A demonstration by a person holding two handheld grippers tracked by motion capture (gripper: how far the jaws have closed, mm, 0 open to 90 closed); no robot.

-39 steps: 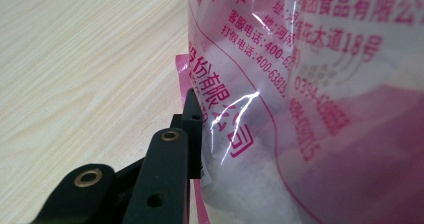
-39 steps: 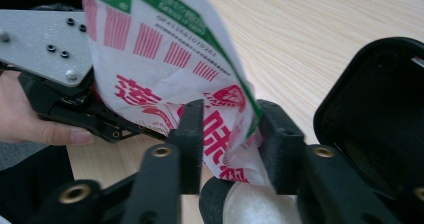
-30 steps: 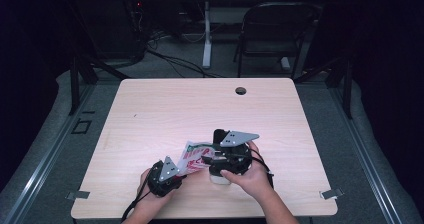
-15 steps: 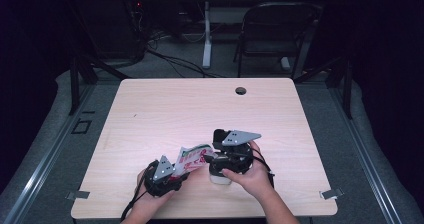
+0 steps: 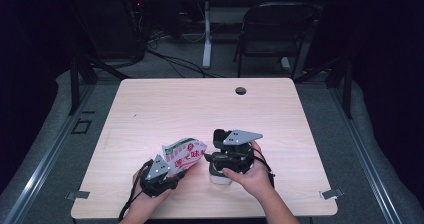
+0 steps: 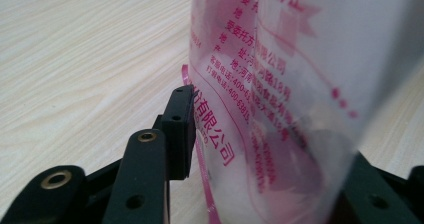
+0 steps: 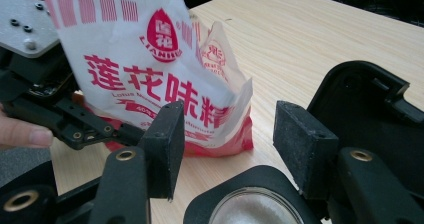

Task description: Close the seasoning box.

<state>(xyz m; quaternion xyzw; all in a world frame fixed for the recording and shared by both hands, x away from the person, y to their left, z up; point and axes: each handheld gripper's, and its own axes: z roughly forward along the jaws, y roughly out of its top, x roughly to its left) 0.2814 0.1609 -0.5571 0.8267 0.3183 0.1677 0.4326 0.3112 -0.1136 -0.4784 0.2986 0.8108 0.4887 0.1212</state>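
A white and red bag (image 5: 185, 154) of seasoning powder stands tilted on the table (image 5: 200, 104), its lower edge resting on the wood. My left gripper (image 5: 176, 170) holds its lower left corner. In the left gripper view the bag (image 6: 280, 84) lies between the jaws, which have just been closing, and one pad (image 6: 181, 129) presses its edge. My right gripper (image 5: 207, 156) stands open to the right of the bag (image 7: 150, 74), its pads (image 7: 167, 144) touching nothing. Under it sits a small jar (image 5: 220, 178) of white powder (image 7: 255, 211) with its black flip lid (image 7: 370, 109) swung open.
A dark cable hole (image 5: 240, 90) sits near the table's far edge. A folding chair (image 5: 270, 29) and cables on the floor lie beyond the table. Both hands work close to the near edge.
The bag has been lifted from lying low to standing more upright and has shifted a little left. The left gripper let go and took hold again. The right gripper has stayed put.
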